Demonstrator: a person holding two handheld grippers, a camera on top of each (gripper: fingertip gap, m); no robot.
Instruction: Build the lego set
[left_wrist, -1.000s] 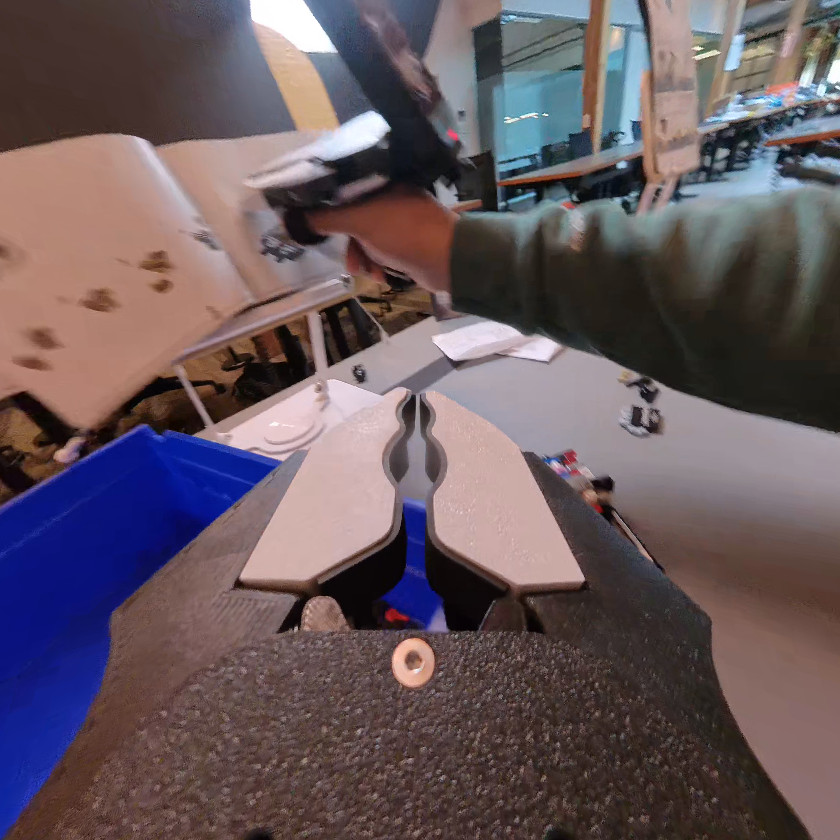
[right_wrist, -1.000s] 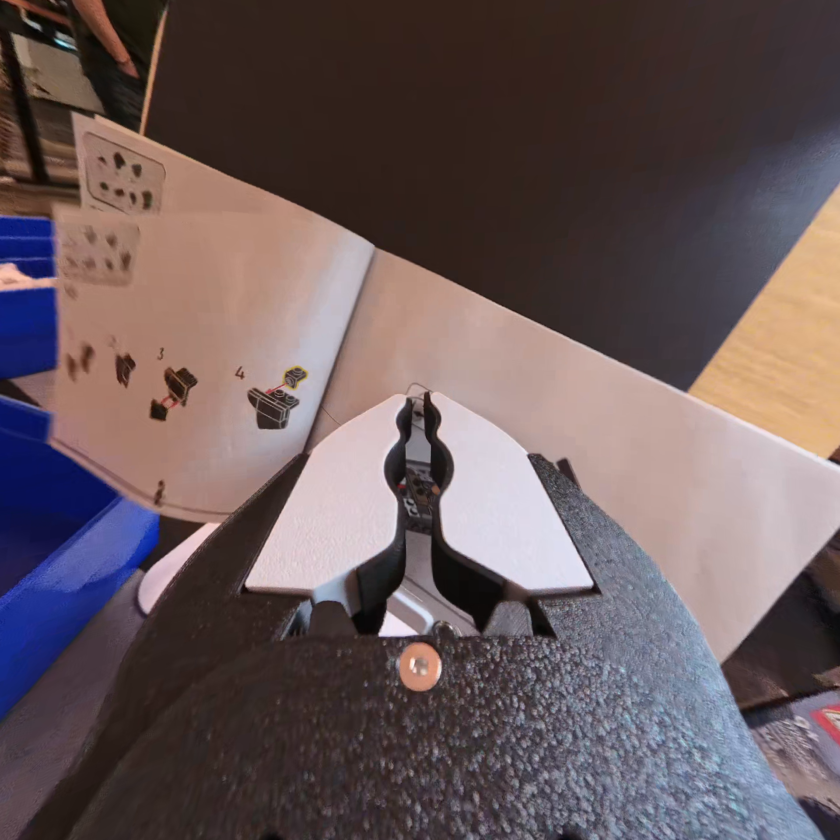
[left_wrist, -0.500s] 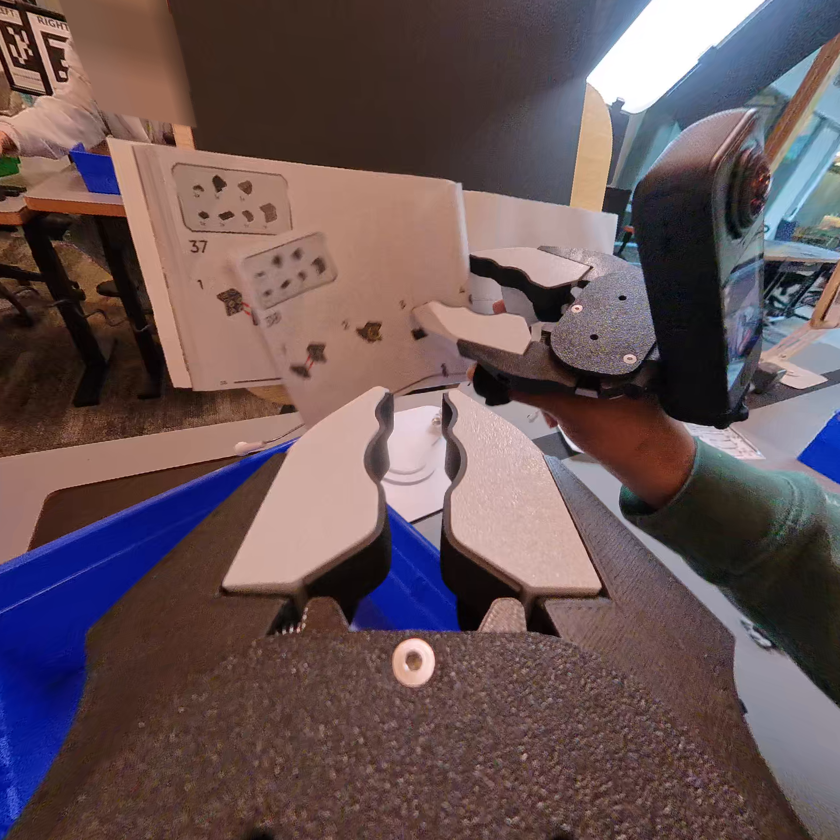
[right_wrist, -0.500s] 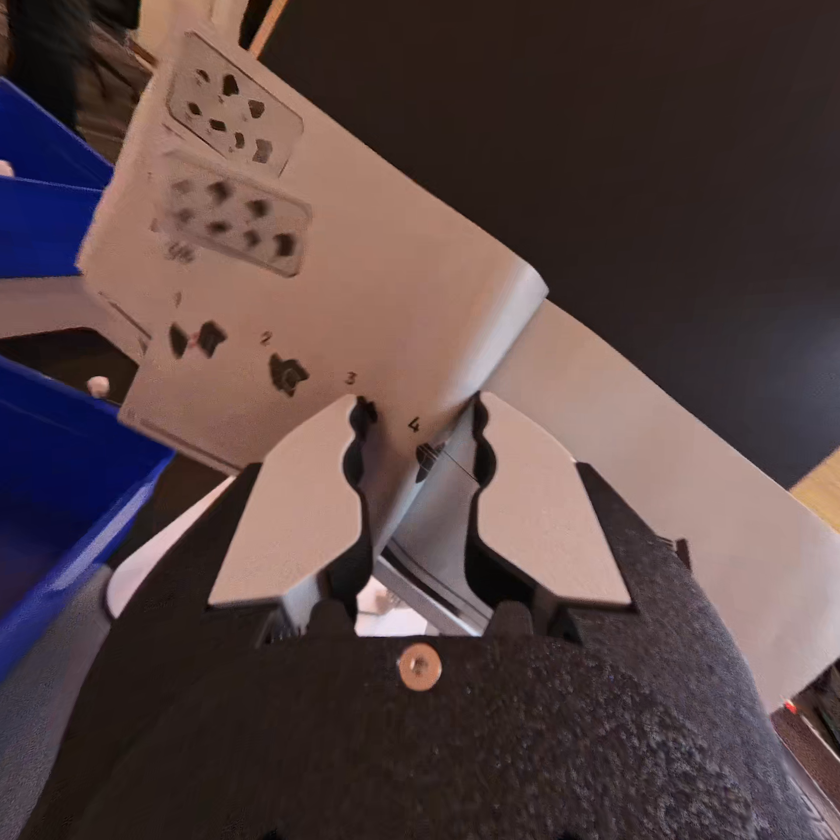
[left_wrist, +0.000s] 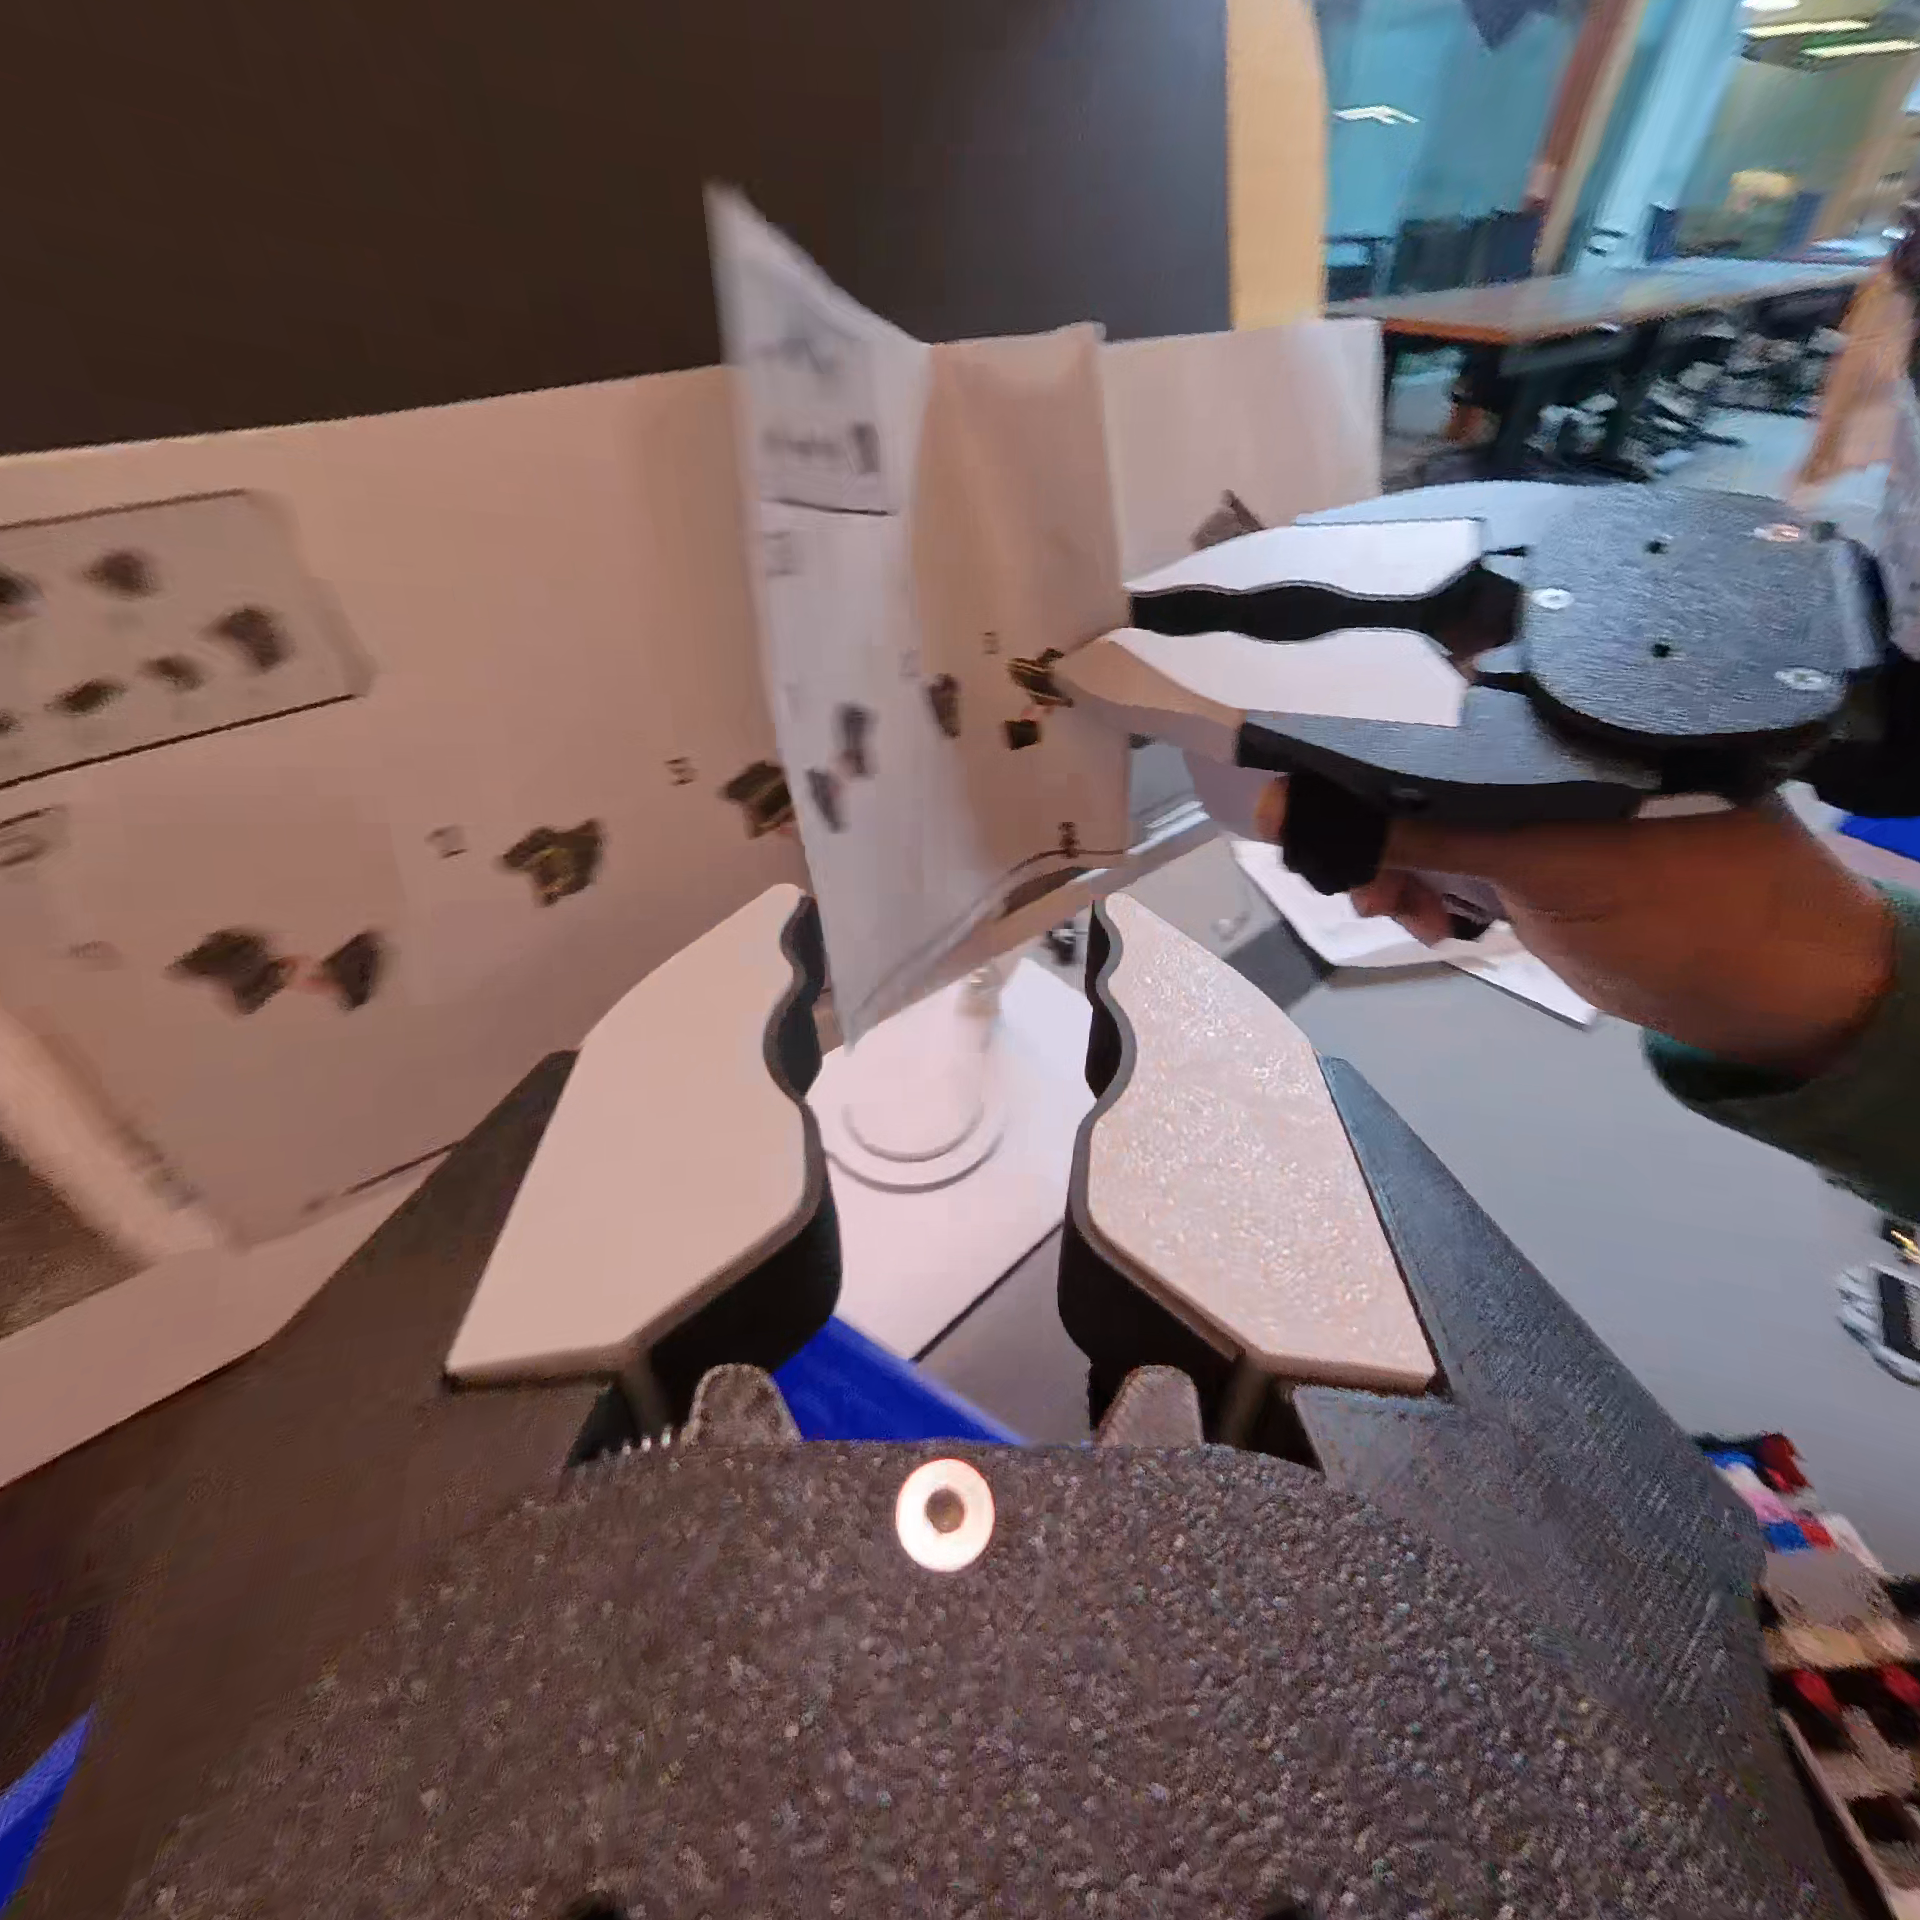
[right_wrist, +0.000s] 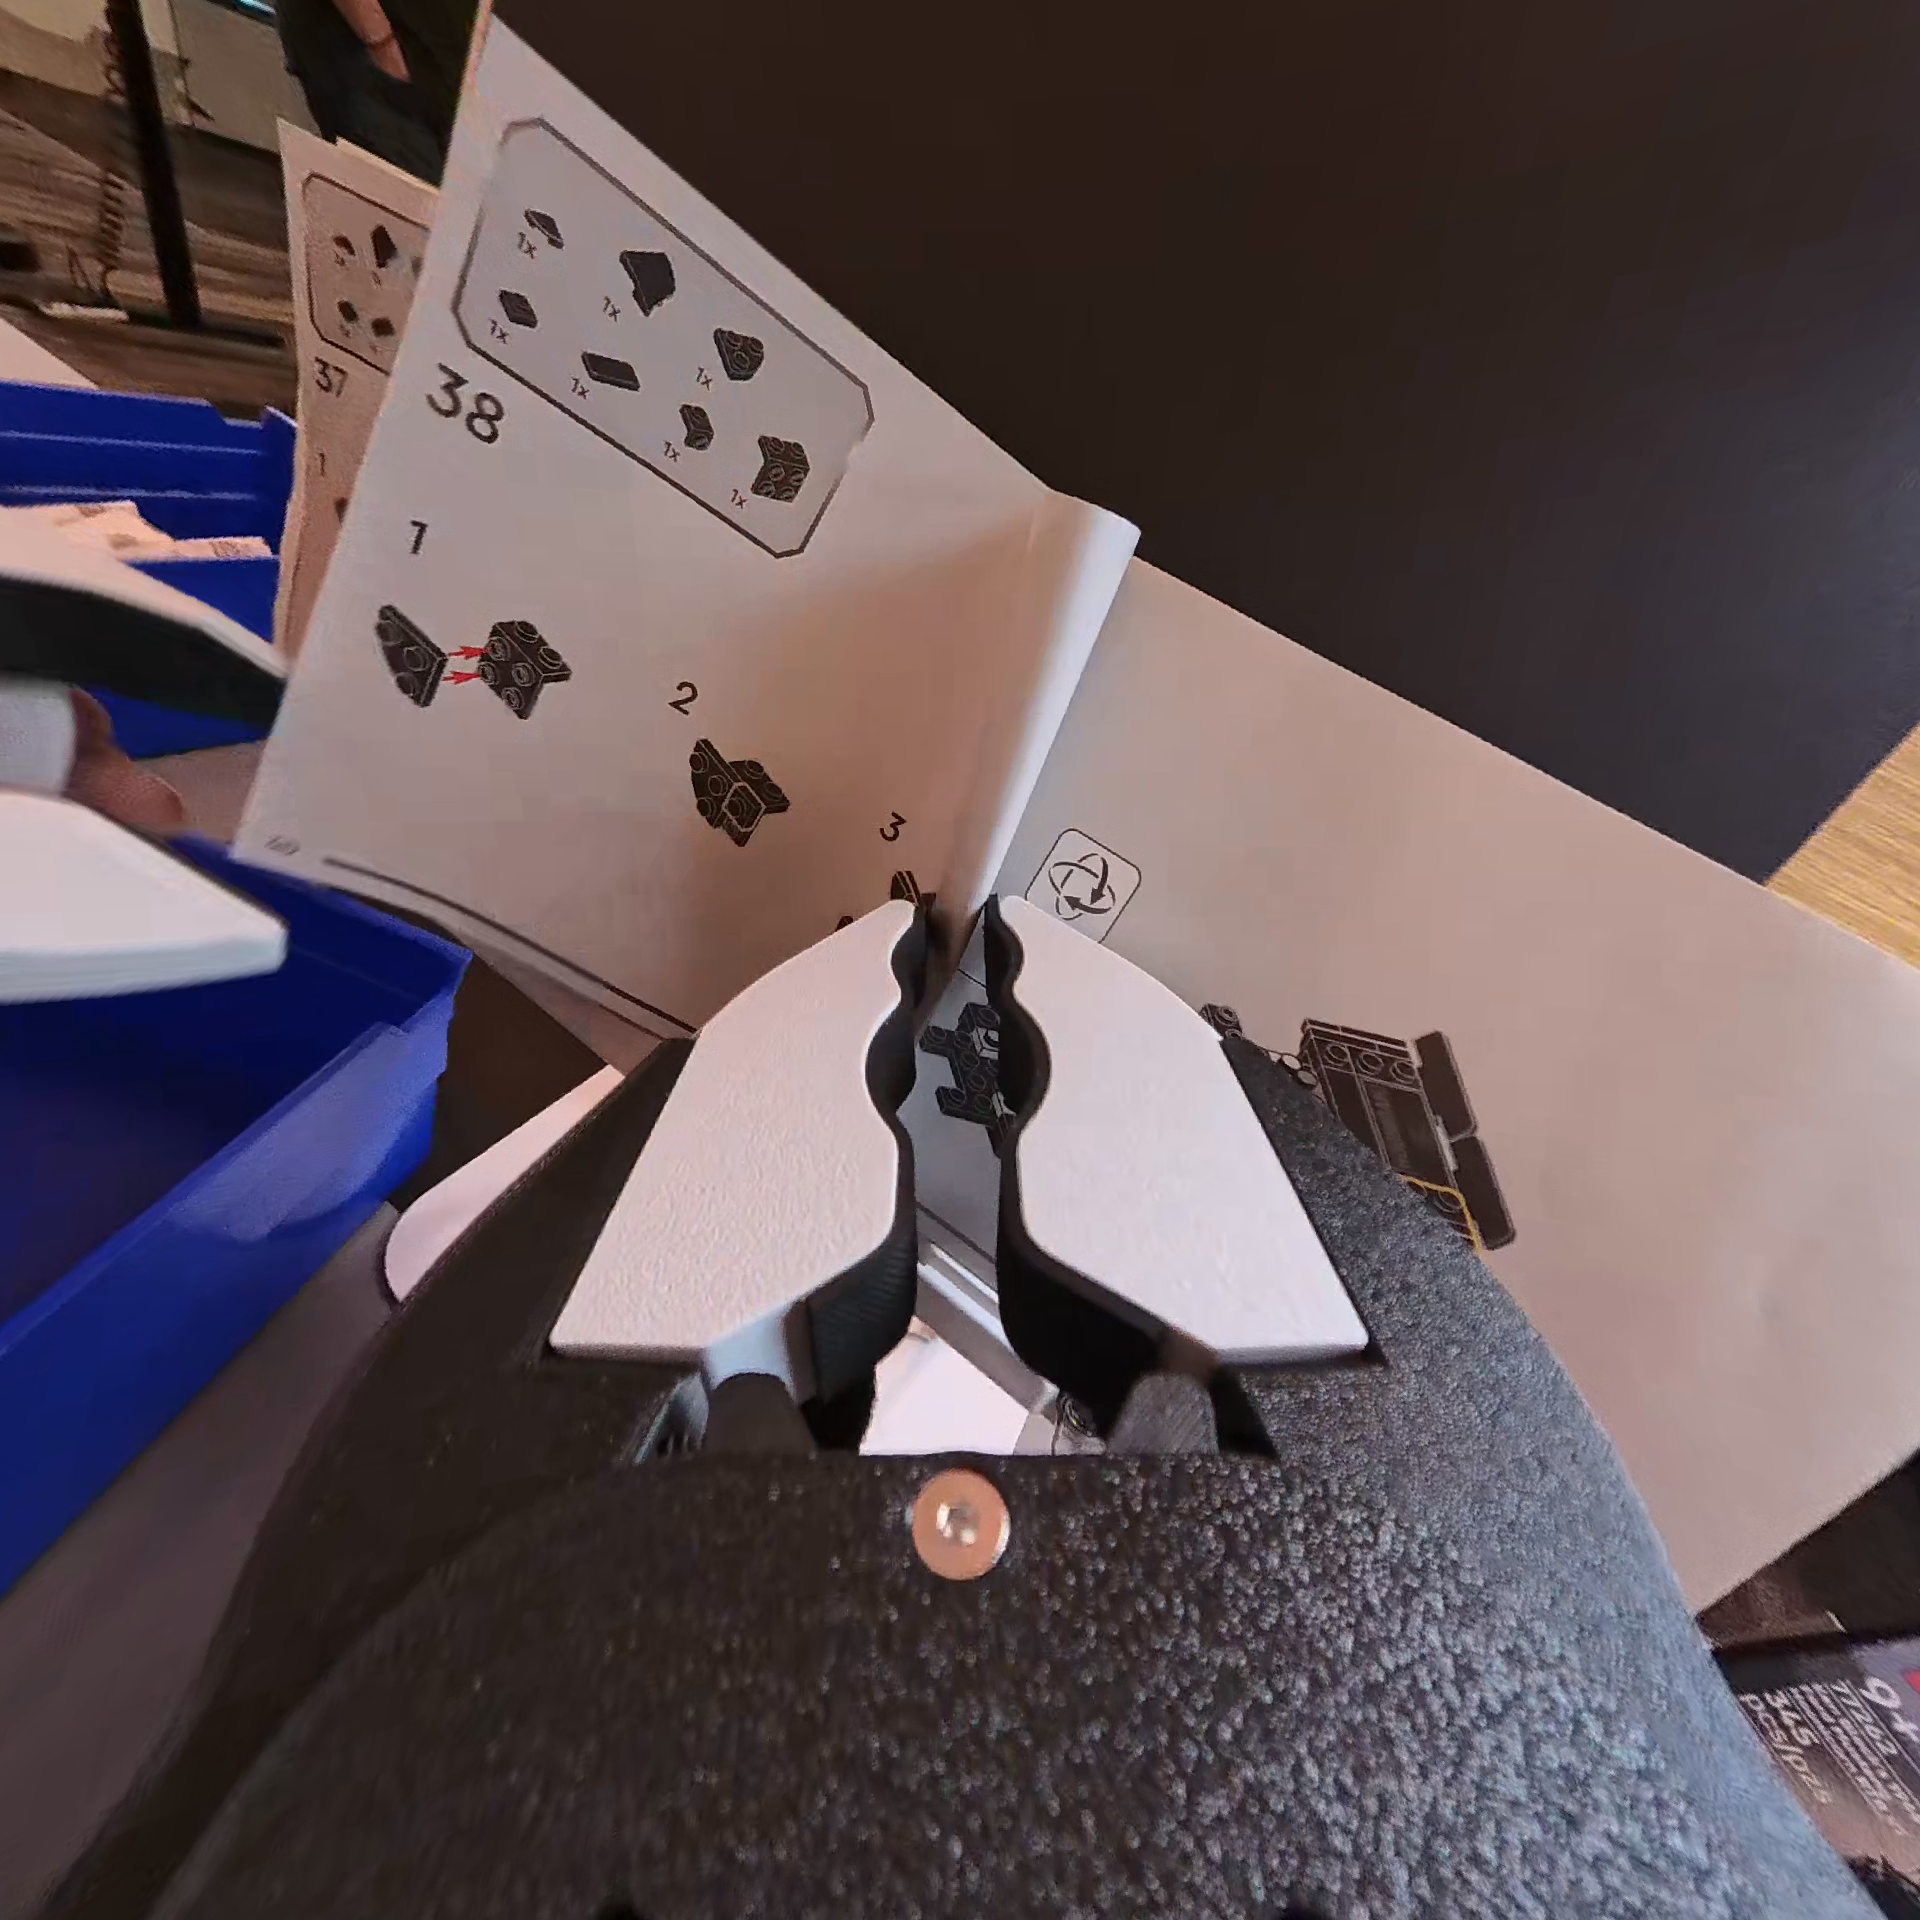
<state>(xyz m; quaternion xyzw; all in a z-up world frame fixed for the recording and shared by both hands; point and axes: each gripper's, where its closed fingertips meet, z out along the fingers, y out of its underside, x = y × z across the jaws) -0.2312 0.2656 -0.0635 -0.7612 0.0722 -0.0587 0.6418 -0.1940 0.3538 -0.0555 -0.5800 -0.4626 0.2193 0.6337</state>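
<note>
An open white instruction booklet (left_wrist: 416, 675) stands on a white stand (left_wrist: 914, 1091). My right gripper (right_wrist: 951, 914) is shut on the lower edge of one lifted page (right_wrist: 675, 582) and holds it upright away from the spread. In the left wrist view that gripper (left_wrist: 1101, 644) comes in from the right with the page (left_wrist: 966, 675) pinched at its tips. My left gripper (left_wrist: 948, 914) is open and empty, with the lifted page's bottom corner just beyond and between its tips. It also shows at the left edge of the right wrist view (right_wrist: 265, 805).
A blue bin (right_wrist: 156, 1143) sits at the left, below my left gripper (left_wrist: 873, 1382). The grey table (left_wrist: 1558, 1143) carries loose papers (left_wrist: 1382, 935) and small brick parts (left_wrist: 1881, 1320) at the right. A dark wall stands behind the booklet. My right fingertips sit around 10 cm from my left ones.
My right gripper was open around the page half a second ago and has shut on it. My left gripper has opened wider and come closer to the booklet.
</note>
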